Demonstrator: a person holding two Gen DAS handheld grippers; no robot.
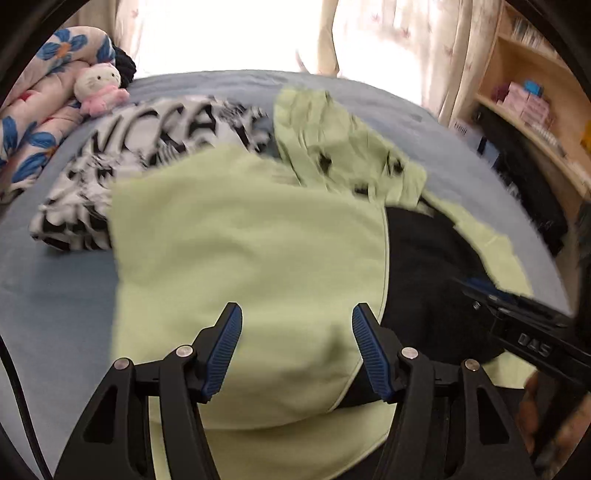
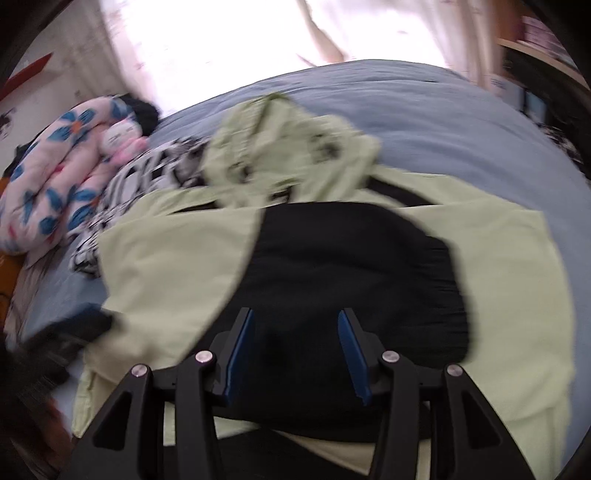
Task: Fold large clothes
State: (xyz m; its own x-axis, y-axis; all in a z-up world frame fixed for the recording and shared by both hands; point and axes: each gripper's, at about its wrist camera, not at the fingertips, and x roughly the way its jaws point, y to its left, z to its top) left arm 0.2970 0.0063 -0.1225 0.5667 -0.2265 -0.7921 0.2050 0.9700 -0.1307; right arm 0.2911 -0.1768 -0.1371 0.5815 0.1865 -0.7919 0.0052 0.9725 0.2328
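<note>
- Floral quilt (image 1: 40, 107), pink with blue flowers, lies bunched at the far left of the bed, and we see a white plush cat (image 1: 99, 86) in a pink outfit propped against it.
- Just right of the toy, a black-and-white printed garment (image 1: 122, 155) lies crumpled on the blue bedsheet (image 1: 55, 295).
- Our left gripper (image 1: 297, 350) hovers over a folded-over flap of the pale green jacket (image 1: 240, 240); its blue pads stand apart and nothing is pinched between them.
- The jacket is spread across the middle of the bed, its black lining (image 2: 351, 266) exposed at the centre and its hood (image 2: 288, 147) bunched at the far end.
- Our right gripper (image 2: 295, 350) hangs above the black lining with its fingers parted and clear of the cloth, holding nothing.
- At the far right, wooden shelves (image 1: 535, 92) carry pink boxes beside a pale curtain (image 1: 388, 33).
</note>
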